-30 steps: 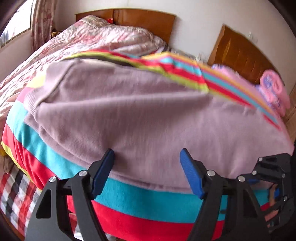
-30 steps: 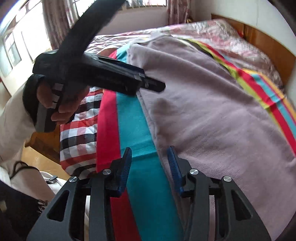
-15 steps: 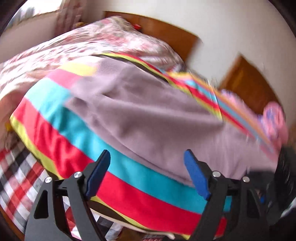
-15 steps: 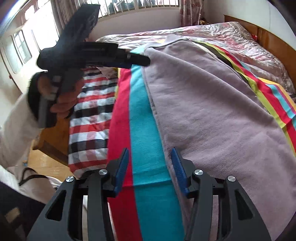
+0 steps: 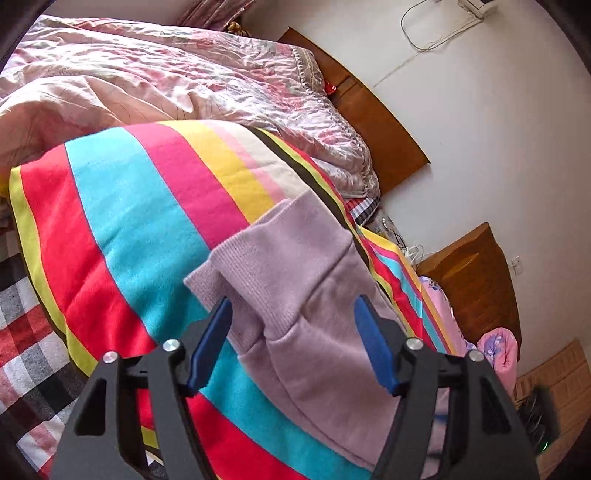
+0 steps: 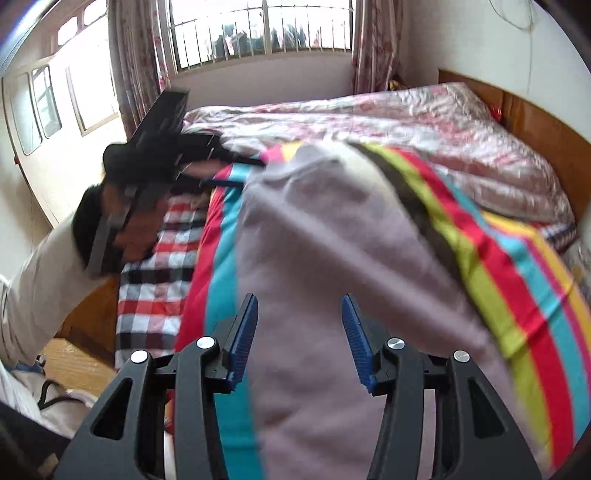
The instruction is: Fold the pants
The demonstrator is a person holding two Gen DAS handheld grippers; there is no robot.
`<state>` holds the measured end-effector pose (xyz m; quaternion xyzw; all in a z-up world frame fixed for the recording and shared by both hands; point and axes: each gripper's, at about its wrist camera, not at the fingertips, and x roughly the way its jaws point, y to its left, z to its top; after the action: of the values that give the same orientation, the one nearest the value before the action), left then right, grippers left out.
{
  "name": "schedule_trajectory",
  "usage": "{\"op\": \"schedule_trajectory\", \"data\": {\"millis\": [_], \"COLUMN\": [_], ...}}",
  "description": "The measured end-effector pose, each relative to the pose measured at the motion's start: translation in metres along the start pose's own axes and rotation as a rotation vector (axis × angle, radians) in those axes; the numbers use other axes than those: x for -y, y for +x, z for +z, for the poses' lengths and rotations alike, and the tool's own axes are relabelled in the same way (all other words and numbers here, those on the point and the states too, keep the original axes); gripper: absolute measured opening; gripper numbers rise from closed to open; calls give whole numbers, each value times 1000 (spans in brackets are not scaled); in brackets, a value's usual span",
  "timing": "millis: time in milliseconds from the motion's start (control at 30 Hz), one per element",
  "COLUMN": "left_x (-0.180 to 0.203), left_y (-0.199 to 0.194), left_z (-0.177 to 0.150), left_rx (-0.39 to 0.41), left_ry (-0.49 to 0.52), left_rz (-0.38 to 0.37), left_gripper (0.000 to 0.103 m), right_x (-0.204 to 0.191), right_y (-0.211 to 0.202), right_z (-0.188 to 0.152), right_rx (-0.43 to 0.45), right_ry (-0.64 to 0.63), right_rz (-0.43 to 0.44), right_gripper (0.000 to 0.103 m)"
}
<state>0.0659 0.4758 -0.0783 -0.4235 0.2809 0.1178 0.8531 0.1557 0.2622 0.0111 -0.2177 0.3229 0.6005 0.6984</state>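
Mauve knit pants (image 5: 314,314) lie flat on a striped blanket (image 5: 140,206) on the bed. In the left wrist view their ribbed cuff end (image 5: 236,269) lies just ahead of my open left gripper (image 5: 291,314), whose blue pads straddle it without touching. In the right wrist view the pants (image 6: 332,266) run away from me, and my open right gripper (image 6: 299,310) hovers over their near part. The left gripper (image 6: 221,170) shows there at the far cuff end, held by a hand.
A pink floral quilt (image 5: 177,81) is bunched on the far side of the bed. A wooden headboard (image 5: 373,118) stands against the white wall. A checked sheet (image 6: 155,295) hangs at the bed's near edge. A barred window (image 6: 258,33) is behind. A pink folded cloth (image 5: 498,354) lies at right.
My left gripper has swung left along the pants to their cuff end. My right gripper has moved from over the blanket's edge to over the pants and opened wider.
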Motion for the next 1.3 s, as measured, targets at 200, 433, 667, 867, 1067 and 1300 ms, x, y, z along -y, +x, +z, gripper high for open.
{"op": "schedule_trajectory", "data": {"millis": [200,433,667,867,1067,1300], "left_x": [12,10,21,35,-2,-8], "left_y": [12,22,12,14,21,22], "left_z": [-4,-8,-9,-8,-14,-7], "left_rx": [-3,-33,0,13,-34,-32], "left_ry": [43,75,153,224,129,72], "left_rz": [56,63,56,158,137,91], "left_gripper": [58,22,12,12,18,23], "right_x": [70,88,68,82,95,91], "right_y": [63,134,134,139,141,146], "right_z": [66,99,100,111,97,115], "right_rx": [-21,-60,-20,-13,-34,-14], "right_ry": [48,78,-19,40,155,214], "right_rz": [80,237,186,41,81,271], "right_gripper": [50,49,10,9,20,55]}}
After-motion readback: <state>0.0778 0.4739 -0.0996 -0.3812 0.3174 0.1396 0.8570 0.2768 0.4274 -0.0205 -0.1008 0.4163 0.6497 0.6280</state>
